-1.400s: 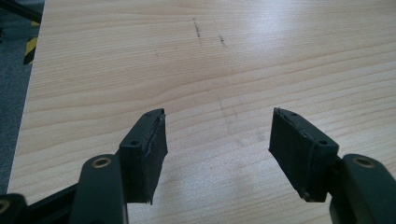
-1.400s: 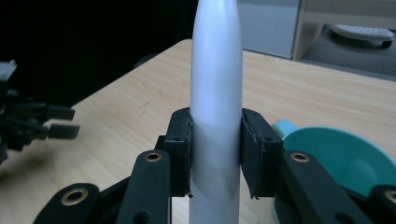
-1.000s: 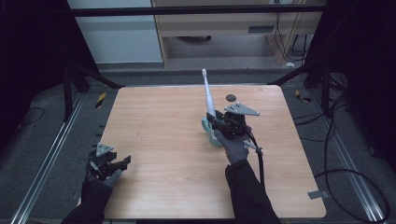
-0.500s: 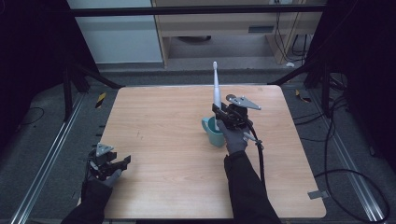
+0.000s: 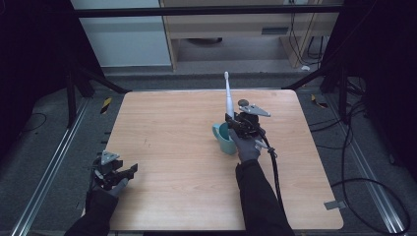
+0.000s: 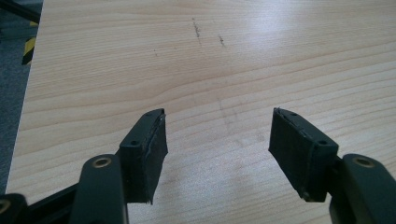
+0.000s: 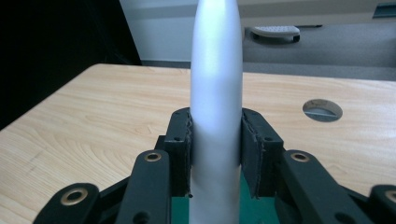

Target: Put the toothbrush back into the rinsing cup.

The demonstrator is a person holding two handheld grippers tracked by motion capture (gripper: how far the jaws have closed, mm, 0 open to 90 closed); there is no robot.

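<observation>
Right gripper (image 5: 231,123) clamps the white toothbrush (image 5: 228,96) upright over the teal cup (image 5: 223,137). Left gripper (image 5: 123,172) (jaws spread, nothing between) sits at the table (image 5: 172,123) corner.

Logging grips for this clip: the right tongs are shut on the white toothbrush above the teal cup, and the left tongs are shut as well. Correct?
Not quite. The left tongs stand open over bare table, as the left gripper view shows. The right tongs are shut on the white toothbrush above the teal cup.

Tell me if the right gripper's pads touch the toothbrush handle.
Touching: in the right gripper view, both pads of the right gripper press against the toothbrush handle.
</observation>
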